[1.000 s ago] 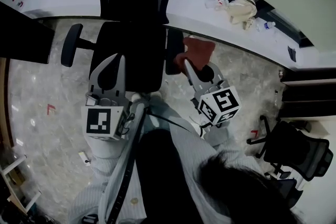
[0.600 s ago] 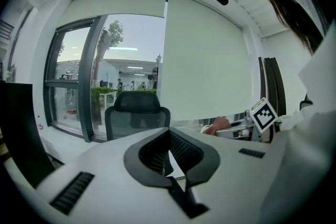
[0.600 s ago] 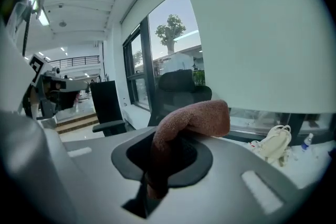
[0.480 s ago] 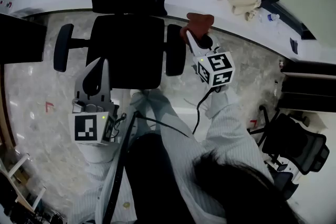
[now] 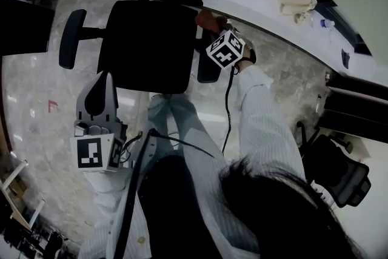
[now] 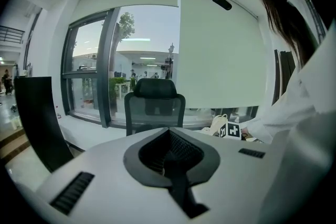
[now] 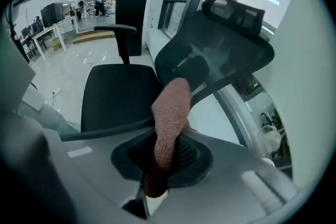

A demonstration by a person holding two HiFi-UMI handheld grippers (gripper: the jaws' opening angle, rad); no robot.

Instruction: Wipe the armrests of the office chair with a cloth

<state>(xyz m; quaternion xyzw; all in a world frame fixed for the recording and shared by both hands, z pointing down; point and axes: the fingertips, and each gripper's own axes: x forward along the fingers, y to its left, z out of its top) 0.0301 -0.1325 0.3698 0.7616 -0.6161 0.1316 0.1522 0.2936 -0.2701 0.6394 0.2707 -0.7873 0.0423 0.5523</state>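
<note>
Black mesh and padding make up the office chair (image 5: pixel 145 45) standing before a person on a pale stone floor (image 5: pixel 36 106). Its right-hand armrest (image 5: pixel 206 67) is the one in hand. The right gripper (image 5: pixel 212 30) is held over that armrest's rear end, just beside the backrest, and its fingers (image 7: pixel 191 157) are clamped on a rust-brown cloth (image 5: pixel 209 20). The cloth sits pinched between the fingers and pokes out past their tips in a loose roll, towards the seat; whether it touches the pad yet cannot be told. The wiping stroke appears to be at its start, and the next move likely calls for pressing the cloth down and drawing it forward along the pad. The left-hand armrest (image 5: pixel 71 38) looks yet to be wiped. The left gripper (image 5: pixel 100 85) hangs low beside the seat, its fingers closed together on nothing.
</note>
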